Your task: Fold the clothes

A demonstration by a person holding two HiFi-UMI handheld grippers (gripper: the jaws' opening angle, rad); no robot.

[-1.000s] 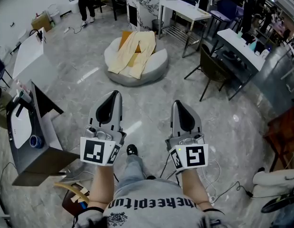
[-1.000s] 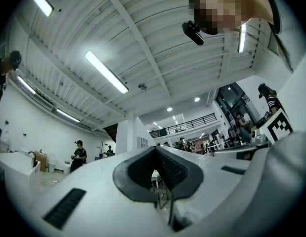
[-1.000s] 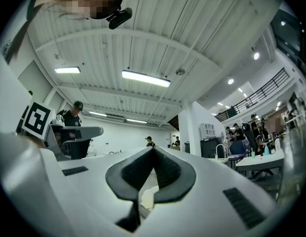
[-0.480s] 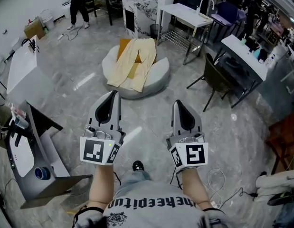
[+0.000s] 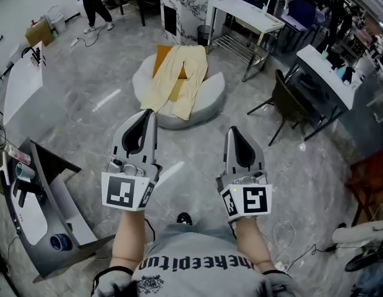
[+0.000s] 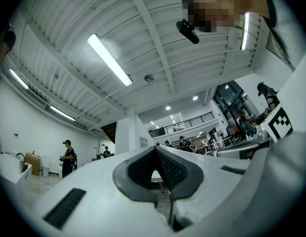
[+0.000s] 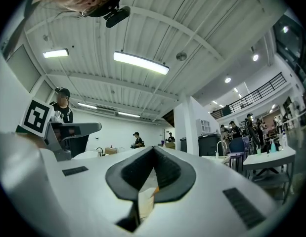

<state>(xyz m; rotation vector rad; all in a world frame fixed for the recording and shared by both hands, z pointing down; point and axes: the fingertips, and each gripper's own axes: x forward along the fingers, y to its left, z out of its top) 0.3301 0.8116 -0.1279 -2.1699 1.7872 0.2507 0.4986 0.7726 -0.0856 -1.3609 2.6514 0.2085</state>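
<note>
A pair of pale yellow trousers point(image 5: 179, 79) lies unfolded at twelve o'clock, spread over a round white seat point(image 5: 206, 104). The waist is at the far end. The two legs run toward six o'clock, slightly parted, with an orange cushion point(image 5: 163, 59) showing beneath.

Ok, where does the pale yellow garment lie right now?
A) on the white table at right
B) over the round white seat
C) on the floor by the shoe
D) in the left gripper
B: the pale yellow garment is draped over the round white seat, on top of an orange cushion.
</note>
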